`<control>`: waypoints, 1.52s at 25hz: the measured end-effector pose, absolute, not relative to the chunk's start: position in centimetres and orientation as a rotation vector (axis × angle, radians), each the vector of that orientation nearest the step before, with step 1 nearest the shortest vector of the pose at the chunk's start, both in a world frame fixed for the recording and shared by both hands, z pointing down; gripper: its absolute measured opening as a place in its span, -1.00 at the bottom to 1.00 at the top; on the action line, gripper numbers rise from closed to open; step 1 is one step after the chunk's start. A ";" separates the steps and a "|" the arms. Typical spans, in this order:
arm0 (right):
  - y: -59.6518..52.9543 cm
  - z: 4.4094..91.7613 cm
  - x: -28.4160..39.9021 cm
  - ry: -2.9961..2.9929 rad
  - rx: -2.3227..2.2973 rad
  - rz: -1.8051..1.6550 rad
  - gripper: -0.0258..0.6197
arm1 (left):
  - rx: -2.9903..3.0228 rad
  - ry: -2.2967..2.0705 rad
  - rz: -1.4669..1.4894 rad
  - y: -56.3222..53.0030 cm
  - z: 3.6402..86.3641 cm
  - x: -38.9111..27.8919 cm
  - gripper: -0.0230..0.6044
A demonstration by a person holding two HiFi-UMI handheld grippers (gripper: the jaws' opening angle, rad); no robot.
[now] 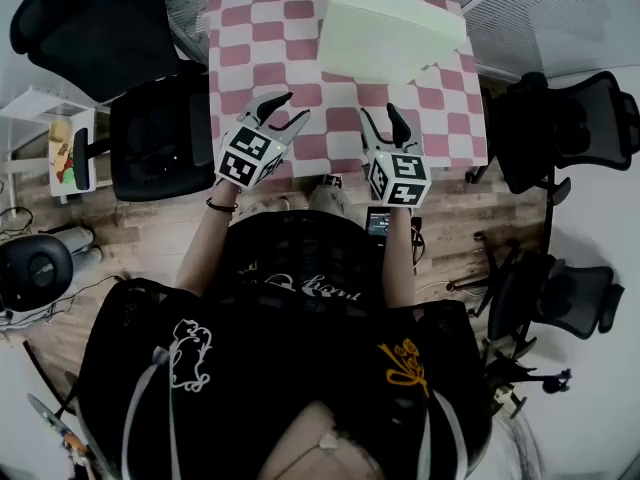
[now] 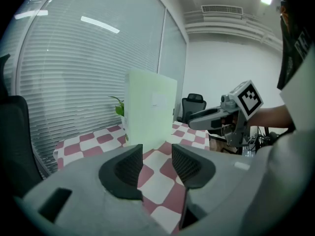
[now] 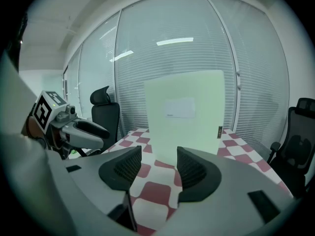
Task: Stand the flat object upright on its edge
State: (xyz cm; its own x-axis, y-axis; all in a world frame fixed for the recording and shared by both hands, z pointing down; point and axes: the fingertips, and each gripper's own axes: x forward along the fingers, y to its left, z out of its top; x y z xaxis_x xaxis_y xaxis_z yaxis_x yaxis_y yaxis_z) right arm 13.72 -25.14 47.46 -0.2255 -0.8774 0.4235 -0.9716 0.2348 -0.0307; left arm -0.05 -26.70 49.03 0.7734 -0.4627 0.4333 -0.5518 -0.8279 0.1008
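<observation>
Head view has the pale green flat object [image 1: 392, 38] standing on its edge toward the far side of the checkered table [image 1: 250, 28]. It touches neither tool, so I judge it balances on its own and the job looks done. My left gripper [image 1: 292, 108] and right gripper [image 1: 380, 118] hang over the table's near edge, well apart from it. Both have their jaws spread with nothing between them, kept back, I think, so nothing nudges the object over.
</observation>
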 end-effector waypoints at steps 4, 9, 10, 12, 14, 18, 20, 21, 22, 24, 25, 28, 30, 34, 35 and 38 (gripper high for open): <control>-22.5 47.4 10.1 -2.199 1.732 0.417 -0.30 | 2.780 -0.724 0.598 -24.0 49.0 -1.6 -0.32; -19.2 47.6 6.4 -2.177 1.751 0.402 -0.46 | 2.814 -0.640 0.591 -21.0 48.8 -3.6 -0.32; -18.6 47.6 5.8 -2.169 1.749 0.398 -0.51 | 2.817 -0.628 0.586 -20.6 48.8 -3.9 -0.32; -17.6 47.7 4.7 -2.155 1.743 0.391 -0.61 | 2.819 -0.608 0.569 -19.8 48.8 -4.4 -0.32; -16.9 47.7 4.0 -2.149 1.737 0.385 -0.65 | 2.823 -0.591 0.555 -19.1 48.8 -4.7 -0.32; -16.0 47.4 2.8 -2.140 1.713 0.375 -0.71 | 2.821 -0.578 0.558 -18.1 48.9 -5.4 -0.32; -15.7 47.4 2.3 -2.141 1.695 0.376 -0.72 | 2.811 -0.585 0.543 -17.8 48.9 -5.7 -0.32; -15.6 47.4 2.0 -2.143 1.684 0.377 -0.73 | 2.806 -0.590 0.535 -17.7 48.9 -5.8 -0.32; -15.5 47.5 1.8 -2.144 1.672 0.378 -0.73 | 2.801 -0.595 0.529 -17.6 48.8 -6.0 -0.32; -15.3 47.8 1.3 -2.148 1.647 0.379 -0.74 | 2.794 -0.609 0.520 -17.5 48.7 -6.3 -0.32; -15.1 48.0 1.1 -2.151 1.633 0.380 -0.74 | 2.792 -0.618 0.518 -17.5 48.7 -6.5 -0.32; -13.8 48.5 0.6 -2.163 1.591 0.385 -0.74 | 2.779 -0.650 0.516 -16.7 48.7 -6.8 -0.32; -12.7 48.6 0.5 -2.172 1.570 0.385 -0.74 | 2.773 -0.669 0.519 -15.9 48.6 -6.9 -0.32; -10.0 48.6 1.0 -2.193 1.540 0.368 -0.74 | 2.758 -0.713 0.521 -13.6 48.4 -6.4 -0.32; -9.2 48.5 1.3 -2.200 1.534 0.364 -0.74 | 2.752 -0.722 0.518 -12.8 48.3 -6.1 -0.32; -6.6 48.1 2.1 -2.229 1.529 0.357 -0.74 | 2.736 -0.735 0.505 -9.7 47.8 -4.8 -0.32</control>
State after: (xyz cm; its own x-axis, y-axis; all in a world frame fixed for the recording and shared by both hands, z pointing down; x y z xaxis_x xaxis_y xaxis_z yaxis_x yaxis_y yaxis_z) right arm 2.13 -6.63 48.09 -0.3126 -0.8251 0.4707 -0.9308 0.3649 0.0215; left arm -4.81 -9.72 47.80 0.8111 -0.4317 0.3947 -0.5233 -0.8370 0.1601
